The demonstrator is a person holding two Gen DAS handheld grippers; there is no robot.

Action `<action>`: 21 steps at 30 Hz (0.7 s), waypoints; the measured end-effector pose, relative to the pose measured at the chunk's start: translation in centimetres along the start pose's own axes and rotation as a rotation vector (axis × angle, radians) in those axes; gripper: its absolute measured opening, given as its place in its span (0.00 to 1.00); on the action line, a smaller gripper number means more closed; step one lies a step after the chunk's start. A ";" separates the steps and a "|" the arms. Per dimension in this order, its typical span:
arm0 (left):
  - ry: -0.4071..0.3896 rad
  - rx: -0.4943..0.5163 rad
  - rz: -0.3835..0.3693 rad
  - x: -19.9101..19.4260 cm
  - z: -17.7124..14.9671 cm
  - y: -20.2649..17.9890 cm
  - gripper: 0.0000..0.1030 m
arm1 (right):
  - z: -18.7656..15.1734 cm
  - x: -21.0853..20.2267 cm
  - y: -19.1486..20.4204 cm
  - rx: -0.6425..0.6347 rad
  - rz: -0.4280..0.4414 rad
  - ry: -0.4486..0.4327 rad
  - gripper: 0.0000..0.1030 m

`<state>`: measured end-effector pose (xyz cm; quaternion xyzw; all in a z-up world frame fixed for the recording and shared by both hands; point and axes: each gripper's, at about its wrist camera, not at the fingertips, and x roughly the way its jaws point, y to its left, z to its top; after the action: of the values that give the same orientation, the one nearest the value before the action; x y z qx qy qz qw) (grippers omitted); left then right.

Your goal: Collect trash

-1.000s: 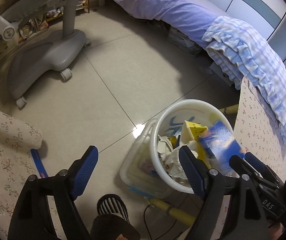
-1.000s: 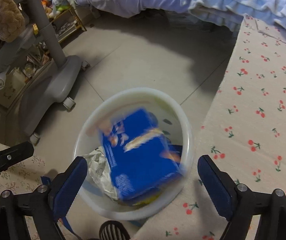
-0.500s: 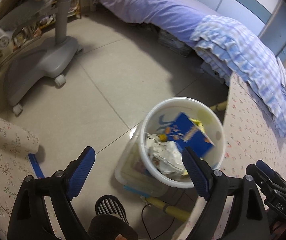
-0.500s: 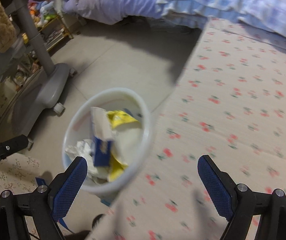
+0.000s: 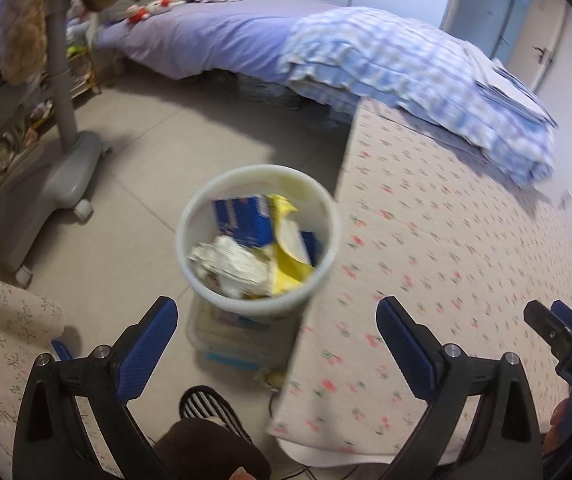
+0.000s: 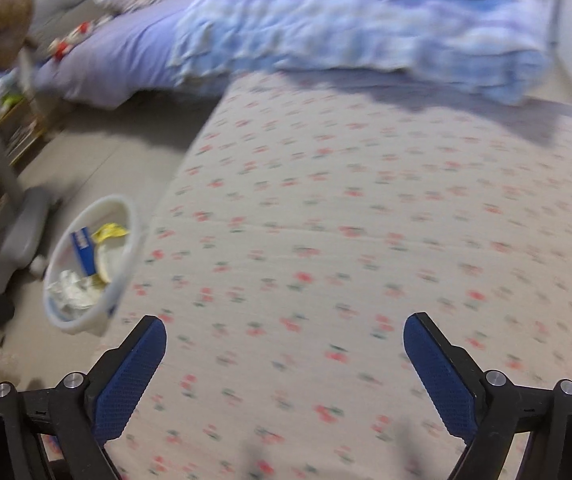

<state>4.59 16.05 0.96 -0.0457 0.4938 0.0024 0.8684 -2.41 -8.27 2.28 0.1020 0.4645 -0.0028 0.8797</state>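
Grey floor tiles (image 5: 134, 168) fill the left of the left wrist view, with a grey wheeled stand (image 5: 46, 188) on them and a floral-print cushion edge (image 5: 2, 332) low in the corner. Right of the stand sits the white bin (image 5: 258, 308), upright on the floor, hard against the edge of the cherry-print tabletop (image 5: 445, 264). Inside it lie crumpled white paper (image 5: 230, 266), a blue box (image 5: 242, 220) and a yellow wrapper (image 5: 286, 264). A clear plastic tub (image 5: 222, 340) stands just below the bin. The left gripper (image 5: 276, 320) hangs above bin and table edge, its blue pads spread wide and widening further, nothing between them. Behind runs a bed with a purple sheet (image 5: 214, 40) and a blue checked quilt (image 5: 413, 76). At the far right edge the right gripper's tip shows.

From the right wrist view, blurred, the bin (image 6: 98, 320) lies at the left, beside the tabletop (image 6: 365, 220). The right gripper (image 6: 284, 344) hovers over bare cloth, jaws far apart and parting more, holding nothing.
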 end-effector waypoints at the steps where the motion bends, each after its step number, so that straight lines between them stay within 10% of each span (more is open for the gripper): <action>1: -0.007 0.009 -0.005 -0.3 -0.5 -0.8 0.98 | -0.2 -0.4 -0.4 0.008 -0.012 -0.012 0.96; 21: -0.075 0.103 -0.073 -2.8 -4.3 -6.6 0.98 | -4.3 -3.7 -4.8 0.081 -0.113 -0.186 0.96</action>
<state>-0.20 9.25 1.70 -0.0187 0.4583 -0.0529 0.8870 -8.47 -12.50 2.09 0.1106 0.3855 -0.0806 0.9125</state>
